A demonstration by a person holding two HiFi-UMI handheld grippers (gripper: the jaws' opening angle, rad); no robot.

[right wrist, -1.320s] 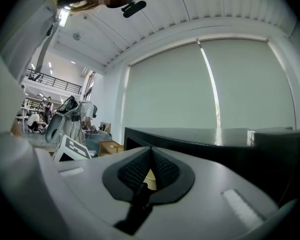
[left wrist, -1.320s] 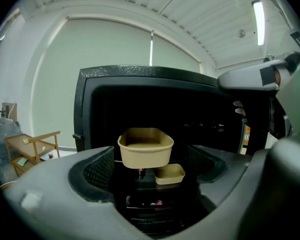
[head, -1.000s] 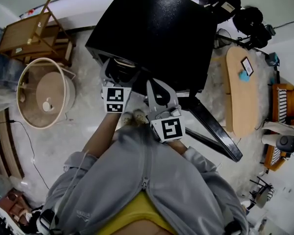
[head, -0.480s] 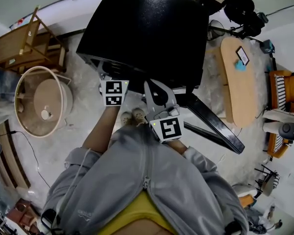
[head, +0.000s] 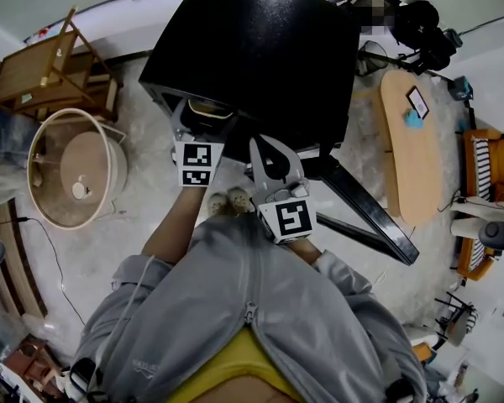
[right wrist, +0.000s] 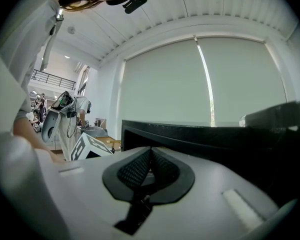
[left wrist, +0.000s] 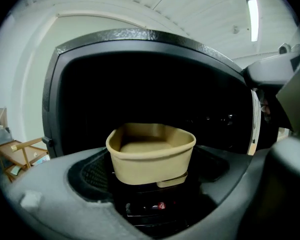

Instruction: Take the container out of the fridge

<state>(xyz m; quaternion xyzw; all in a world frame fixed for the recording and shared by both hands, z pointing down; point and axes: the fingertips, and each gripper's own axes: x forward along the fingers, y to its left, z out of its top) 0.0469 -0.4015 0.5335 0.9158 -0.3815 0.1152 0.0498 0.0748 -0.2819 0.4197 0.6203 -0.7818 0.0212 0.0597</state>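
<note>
A black fridge [head: 260, 57] stands in front of me, its door [head: 370, 221] swung open to the right. My left gripper [head: 203, 117] is at the fridge's opening, shut on a tan open-topped container [head: 205, 107]. In the left gripper view the container [left wrist: 151, 154] sits between the jaws of the left gripper [left wrist: 155, 184], with the dark inside of the fridge [left wrist: 155, 91] behind it. My right gripper [head: 265, 151] hangs beside it, right of the left one and just before the fridge front. The pads of the right gripper [right wrist: 150, 166] meet with nothing between them.
A round wicker tub [head: 71, 166] and a wooden rack [head: 50, 65] stand on the floor to the left. A long wooden table [head: 407, 149] is to the right. My shoes [head: 227, 200] show on the pale floor just below the grippers.
Half a second ago the left jaws were hidden under the fridge's top edge; now they and the container show in front of it again. The right gripper has hardly moved.
</note>
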